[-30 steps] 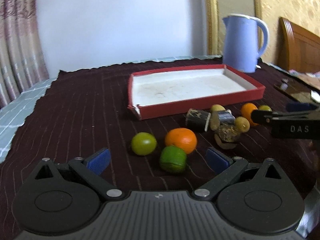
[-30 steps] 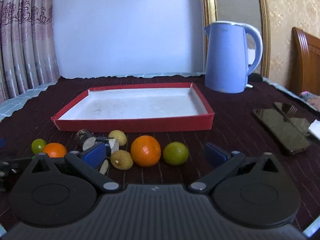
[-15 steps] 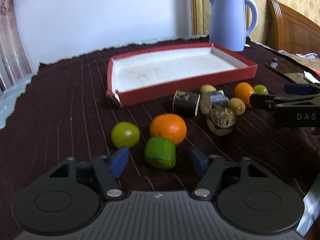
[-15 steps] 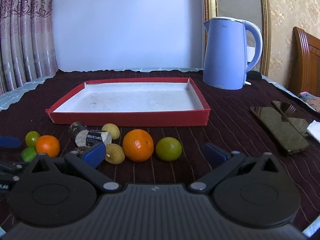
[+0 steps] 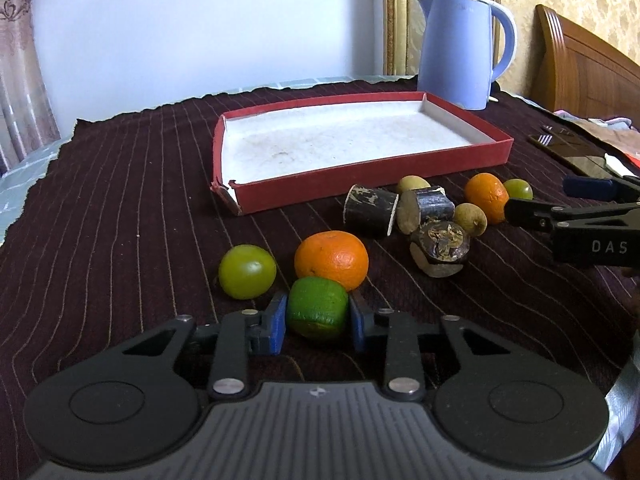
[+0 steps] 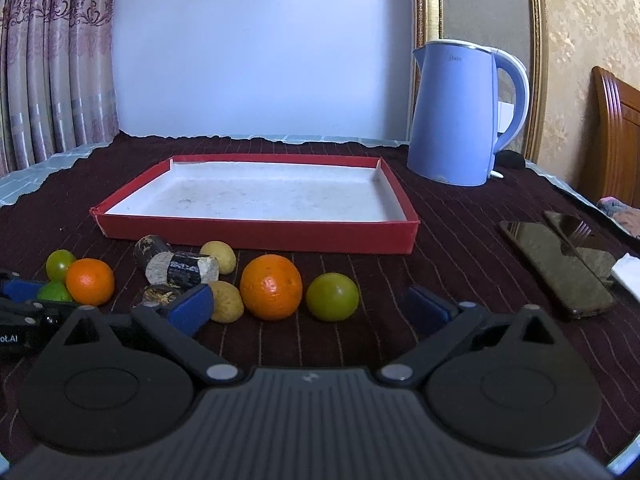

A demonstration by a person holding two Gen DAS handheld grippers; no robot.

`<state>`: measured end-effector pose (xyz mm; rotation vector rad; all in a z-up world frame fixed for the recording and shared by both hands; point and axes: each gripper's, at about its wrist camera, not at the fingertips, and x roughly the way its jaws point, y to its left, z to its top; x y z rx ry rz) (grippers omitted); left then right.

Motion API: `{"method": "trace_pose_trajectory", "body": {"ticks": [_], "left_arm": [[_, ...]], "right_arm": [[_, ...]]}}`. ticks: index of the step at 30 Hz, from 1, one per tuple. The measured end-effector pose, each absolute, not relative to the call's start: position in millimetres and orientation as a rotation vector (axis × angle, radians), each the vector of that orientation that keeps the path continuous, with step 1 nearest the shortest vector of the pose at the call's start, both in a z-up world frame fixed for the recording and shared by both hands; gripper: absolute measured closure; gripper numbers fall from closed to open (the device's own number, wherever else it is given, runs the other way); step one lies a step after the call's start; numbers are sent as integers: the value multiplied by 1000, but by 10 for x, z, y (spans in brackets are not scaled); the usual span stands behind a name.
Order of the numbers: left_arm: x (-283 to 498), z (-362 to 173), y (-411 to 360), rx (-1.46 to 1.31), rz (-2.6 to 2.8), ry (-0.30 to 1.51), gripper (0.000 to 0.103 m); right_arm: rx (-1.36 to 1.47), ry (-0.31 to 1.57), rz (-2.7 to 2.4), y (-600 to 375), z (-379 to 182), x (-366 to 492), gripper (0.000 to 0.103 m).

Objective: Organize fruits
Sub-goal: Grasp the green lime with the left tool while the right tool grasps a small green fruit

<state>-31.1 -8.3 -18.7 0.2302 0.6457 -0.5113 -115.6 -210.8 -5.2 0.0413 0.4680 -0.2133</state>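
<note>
My left gripper [image 5: 318, 322] is shut on a green lime [image 5: 317, 307] that rests on the dark cloth. Just behind it sit an orange [image 5: 331, 259] and a yellow-green round fruit [image 5: 247, 271]. An empty red tray [image 5: 360, 184] with a white floor lies farther back. My right gripper [image 6: 310, 307] is open and empty; between its pads lie an orange [image 6: 271, 286] and a green fruit [image 6: 332, 297]. Dark sugarcane pieces [image 6: 176, 268] and small tan fruits [image 6: 226, 301] lie to the left. The right gripper also shows in the left wrist view [image 5: 572, 204].
A blue kettle [image 6: 460, 112] stands behind the tray's right corner. Two phones [image 6: 560, 260] lie on the cloth at the right. A wooden headboard [image 5: 580, 68] stands at the far right and a curtain [image 6: 52, 60] hangs at the left.
My left gripper moved forward to the lime and closed its pads on it. The right gripper edged slightly nearer the orange and stayed open.
</note>
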Motion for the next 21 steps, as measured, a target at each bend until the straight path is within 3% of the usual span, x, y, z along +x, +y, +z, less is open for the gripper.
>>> {"method": "trace_pose_trajectory", "body": {"ticks": [15, 21], "left_arm": [[-415, -23, -49, 238, -479, 568, 72], [-423, -25, -109, 246, -485, 566, 72]], "right_arm": [[-15, 550, -177, -2423, -77, -1048, 26], [-35, 593, -54, -2575, -81, -845, 45]]}}
